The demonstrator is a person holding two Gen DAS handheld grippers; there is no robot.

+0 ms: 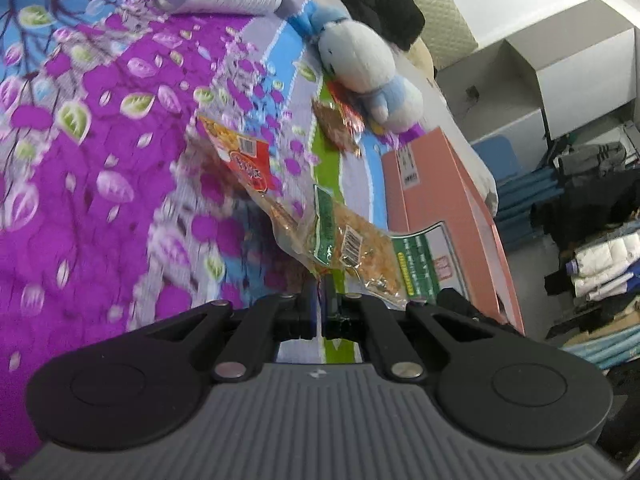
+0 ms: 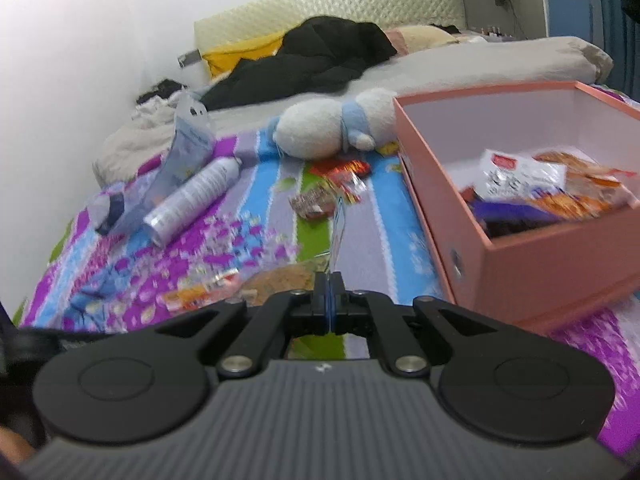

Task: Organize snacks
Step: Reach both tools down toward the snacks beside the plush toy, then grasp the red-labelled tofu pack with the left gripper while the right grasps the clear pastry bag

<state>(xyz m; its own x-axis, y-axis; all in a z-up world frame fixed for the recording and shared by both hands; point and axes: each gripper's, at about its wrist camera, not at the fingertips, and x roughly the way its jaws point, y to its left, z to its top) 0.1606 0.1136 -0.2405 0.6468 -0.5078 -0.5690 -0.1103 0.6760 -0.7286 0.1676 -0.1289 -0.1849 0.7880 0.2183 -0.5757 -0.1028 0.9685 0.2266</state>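
The bed [image 2: 256, 240] carries a purple, blue and green leaf-print cover. Toward the headboard end lie a black garment [image 2: 312, 60] and pale pillows. On the cover rest a white spray can [image 2: 196, 200] on its side, a white-and-blue plush toy [image 2: 320, 128], small snack packets [image 2: 324, 196] just below the toy, and an open pink box [image 2: 532, 260] near the right edge, snacks inside.
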